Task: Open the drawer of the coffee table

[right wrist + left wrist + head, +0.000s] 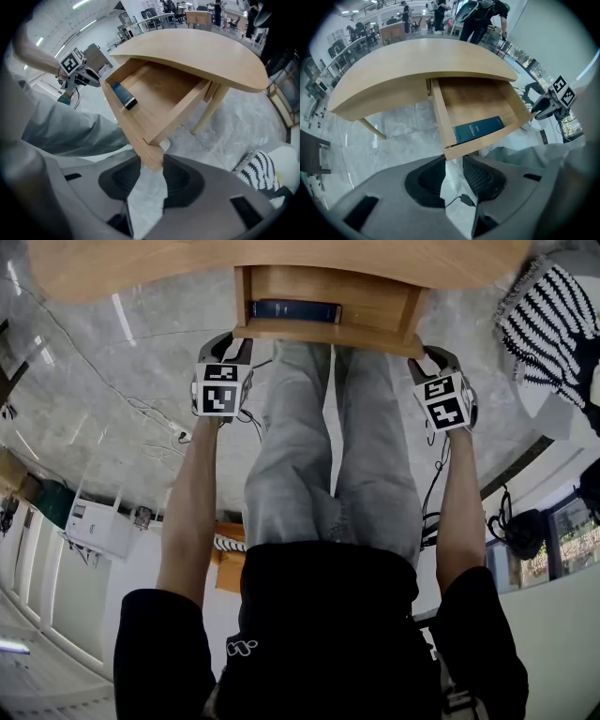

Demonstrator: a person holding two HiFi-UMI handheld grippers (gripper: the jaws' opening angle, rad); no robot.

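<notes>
Light-wood drawer (pixel 328 331) (dark book (pixel 293 310) inside)

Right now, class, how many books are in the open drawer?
1. A dark book lies flat against the front board of the drawer, in its left half. The drawer's back, under the tabletop, is hidden.

In the head view, the light wooden curved tabletop (pixel 281 268) is cut off by the upper edge, and the rear of the light wooden drawer (pixel 375 306) is covered by it. The print on the dark blue book (pixel 479 129) is too small to be read. The black-and-white striped knitted item (pixel 548 320) is cropped at the right edge.
</notes>
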